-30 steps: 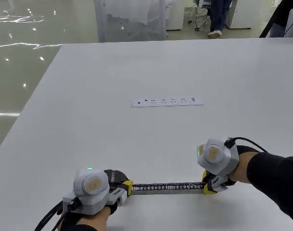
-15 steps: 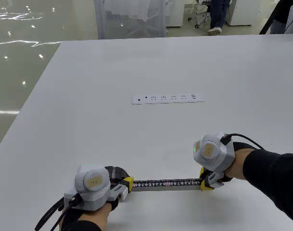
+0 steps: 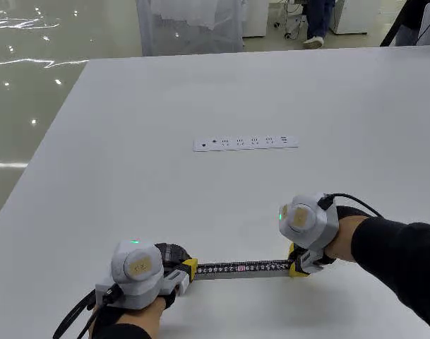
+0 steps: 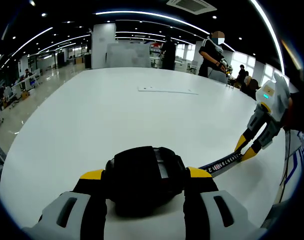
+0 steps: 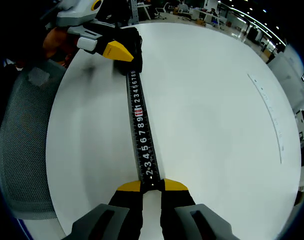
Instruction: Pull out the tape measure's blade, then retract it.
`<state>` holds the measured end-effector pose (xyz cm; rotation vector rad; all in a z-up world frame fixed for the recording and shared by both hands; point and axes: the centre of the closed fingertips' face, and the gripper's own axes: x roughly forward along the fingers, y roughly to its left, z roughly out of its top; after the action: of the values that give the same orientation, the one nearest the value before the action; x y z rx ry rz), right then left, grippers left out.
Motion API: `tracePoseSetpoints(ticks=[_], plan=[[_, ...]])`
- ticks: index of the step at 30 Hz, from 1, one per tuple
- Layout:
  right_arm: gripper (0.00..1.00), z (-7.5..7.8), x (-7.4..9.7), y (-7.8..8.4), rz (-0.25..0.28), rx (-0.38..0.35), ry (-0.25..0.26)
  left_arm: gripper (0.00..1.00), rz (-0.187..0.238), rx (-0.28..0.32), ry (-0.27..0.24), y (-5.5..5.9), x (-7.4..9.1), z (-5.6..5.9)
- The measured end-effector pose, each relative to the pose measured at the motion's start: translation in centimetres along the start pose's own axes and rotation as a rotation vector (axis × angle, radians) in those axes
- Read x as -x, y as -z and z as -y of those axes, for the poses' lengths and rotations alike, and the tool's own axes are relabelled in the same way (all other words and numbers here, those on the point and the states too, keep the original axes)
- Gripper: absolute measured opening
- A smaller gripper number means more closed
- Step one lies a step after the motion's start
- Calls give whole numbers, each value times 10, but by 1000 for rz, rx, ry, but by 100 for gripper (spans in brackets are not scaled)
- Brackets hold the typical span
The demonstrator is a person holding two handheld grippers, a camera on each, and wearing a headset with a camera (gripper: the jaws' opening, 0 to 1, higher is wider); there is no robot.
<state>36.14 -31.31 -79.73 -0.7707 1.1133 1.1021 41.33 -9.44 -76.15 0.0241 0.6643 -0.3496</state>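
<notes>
The tape measure's black case (image 4: 144, 170) sits near your edge of the white table (image 3: 200, 92). It is clamped between the jaws of your left gripper (image 3: 179, 272), which are spread just as wide as the case. The blade (image 5: 141, 125) runs out from it, flat on the table with its numbers up, to your right gripper (image 5: 152, 186). That gripper's jaws are almost closed, pinching the blade's tip. Well beyond the blade lies a white power strip (image 3: 246, 143).
</notes>
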Motion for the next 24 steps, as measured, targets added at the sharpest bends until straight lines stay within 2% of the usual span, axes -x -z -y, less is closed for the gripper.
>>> tracePoseSetpoints(ticks=[24], plan=[[8,-2,-5,-14,2,10,1,57,-6,3,-1,1,1,0]])
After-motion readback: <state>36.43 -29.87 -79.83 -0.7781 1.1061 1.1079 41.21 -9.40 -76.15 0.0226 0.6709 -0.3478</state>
